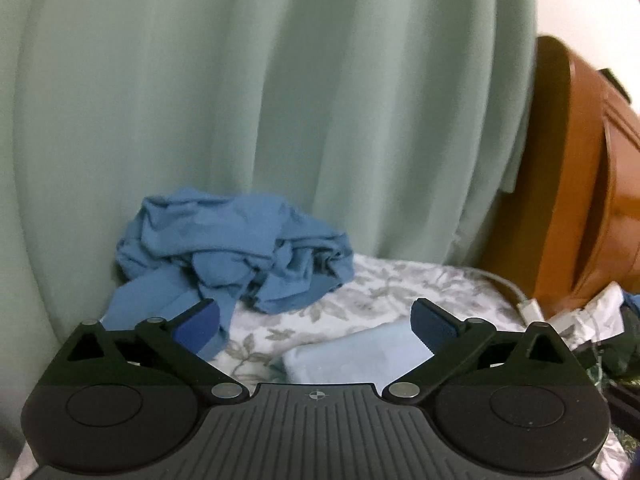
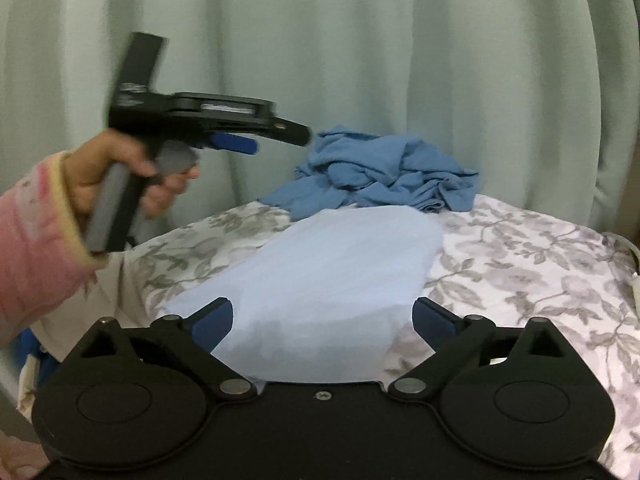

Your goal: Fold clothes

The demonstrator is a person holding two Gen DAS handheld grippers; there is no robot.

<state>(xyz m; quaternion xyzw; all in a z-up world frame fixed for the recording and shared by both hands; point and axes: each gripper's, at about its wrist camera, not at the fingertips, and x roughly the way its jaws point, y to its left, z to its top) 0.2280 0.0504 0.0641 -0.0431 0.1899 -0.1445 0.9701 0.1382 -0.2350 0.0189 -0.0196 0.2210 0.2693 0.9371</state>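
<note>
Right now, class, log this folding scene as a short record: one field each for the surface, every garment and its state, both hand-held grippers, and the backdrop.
surface: bed with floral sheet
folded garment: pale blue cloth, lying flat and folded on the sheet
unfolded garment: blue crumpled heap, beyond the folded cloth, by the curtain
left hand-held gripper: open, empty, raised above the bed
right hand-held gripper: open, nothing gripped, over the folded cloth
backdrop: pale green curtain
</note>
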